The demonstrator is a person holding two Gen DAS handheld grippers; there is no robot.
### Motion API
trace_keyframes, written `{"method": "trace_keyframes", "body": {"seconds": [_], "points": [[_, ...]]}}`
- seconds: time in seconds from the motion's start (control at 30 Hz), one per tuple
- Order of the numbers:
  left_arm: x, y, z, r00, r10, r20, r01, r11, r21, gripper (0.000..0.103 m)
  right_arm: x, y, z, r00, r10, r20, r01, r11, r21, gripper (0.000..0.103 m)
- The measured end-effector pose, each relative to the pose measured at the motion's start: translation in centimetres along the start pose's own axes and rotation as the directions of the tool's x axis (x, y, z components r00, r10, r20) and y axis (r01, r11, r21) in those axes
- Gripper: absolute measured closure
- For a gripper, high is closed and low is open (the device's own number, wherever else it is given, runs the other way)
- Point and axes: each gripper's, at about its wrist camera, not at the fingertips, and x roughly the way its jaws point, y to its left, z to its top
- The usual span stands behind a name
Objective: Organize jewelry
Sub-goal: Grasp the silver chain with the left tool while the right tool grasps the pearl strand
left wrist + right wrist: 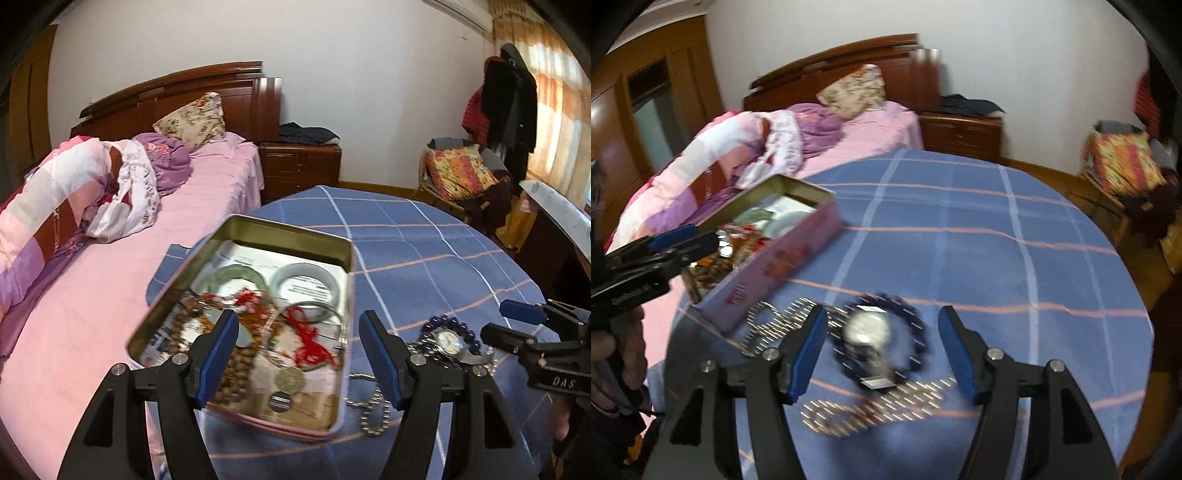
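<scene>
Bedroom table (960, 240) in blue checked cloth carries the open tin (258, 236) of bangles; beside it lie wristwatch (868, 328) and chains. Both claws gape empty: left claw (299, 354) over the tin, right claw (882, 350) straddling the watch; judged best, close squarely on its case

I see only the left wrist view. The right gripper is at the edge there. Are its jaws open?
Observer: Yes. In the right wrist view the right gripper is open, with the watch between its fingers.
Operator: Does it hold the watch?
Observer: No. The watch lies on the dark bead bracelet, and neither pad touches it.
Operator: What colour is the outside of the tin?
Observer: The tin has a pink side wall with red print.
</scene>
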Motion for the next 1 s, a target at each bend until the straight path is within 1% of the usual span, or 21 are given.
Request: {"method": "trace_keyframes", "body": {"seconds": [0.1, 0.17, 0.3, 0.47, 0.63, 0.73, 0.77, 0.9, 0.93, 0.97, 1.0], "points": [[-0.1, -1.3, -0.3, 1.0, 0.0, -0.001, 0.0, 1.0, 0.024, 0.035, -0.6, -1.2, -1.0, 1.0, -0.02, -0.017, 0.021, 0.999, 0.029, 0.037], [-0.2, -2.1, -0.6, 1.0, -0.005, -0.002, 0.005, 0.999, 0.043, 0.035, -1.0, -1.4, -1.6, 0.999, -0.026, -0.03, 0.027, 0.999, 0.028, 0.037], [-0.4, -3.5, -0.9, 1.0, -0.003, -0.004, 0.004, 0.997, 0.073, 0.035, -1.2, -1.0, -3.0, 0.998, -0.013, -0.06, 0.014, 1.0, 0.012, 0.037], [-0.3, -4.1, -1.2, 1.0, -0.008, -0.014, 0.01, 0.997, 0.081, 0.035, -0.6, -0.5, -4.1, 0.996, 0.001, -0.086, -0.001, 1.0, 0.003, 0.037], [-0.2, -4.4, -1.3, 1.0, -0.01, -0.022, 0.012, 0.996, 0.086, 0.035, 0.0, 0.1, -4.2, 0.995, -0.002, -0.099, 0.001, 1.0, -0.007, 0.036], [0.0, -4.7, -1.4, 1.0, -0.013, -0.026, 0.015, 0.996, 0.09, 0.035, 0.5, 0.5, -4.3, 0.994, 0.007, -0.11, -0.008, 1.0, -0.007, 0.033], [0.0, -4.8, -1.5, 1.0, -0.015, -0.028, 0.017, 0.996, 0.09, 0.035, 0.8, 0.8, -4.4, 0.993, 0.001, -0.119, -0.002, 1.0, -0.014, 0.031], [0.4, -5.4, -1.8, 0.999, -0.026, -0.041, 0.03, 0.995, 0.098, 0.035, 1.3, 1.3, -4.5, 0.991, -0.024, -0.132, 0.019, 0.999, -0.034, 0.029], [0.6, -5.5, -1.9, 0.999, -0.029, -0.045, 0.033, 0.994, 0.102, 0.035, 1.3, 1.3, -4.5, 0.991, -0.031, -0.132, 0.027, 0.999, -0.033, 0.031], [0.7, -5.7, -1.9, 0.998, -0.032, -0.047, 0.037, 0.994, 0.106, 0.035, 1.3, 1.2, -4.5, 0.991, -0.04, -0.129, 0.037, 0.999, -0.028, 0.037], [0.7, -6.0, -2.0, 0.998, -0.038, -0.048, 0.043, 0.993, 0.111, 0.035, 1.2, 1.0, -4.4, 0.991, -0.045, -0.125, 0.042, 0.999, -0.024, 0.048]]}}
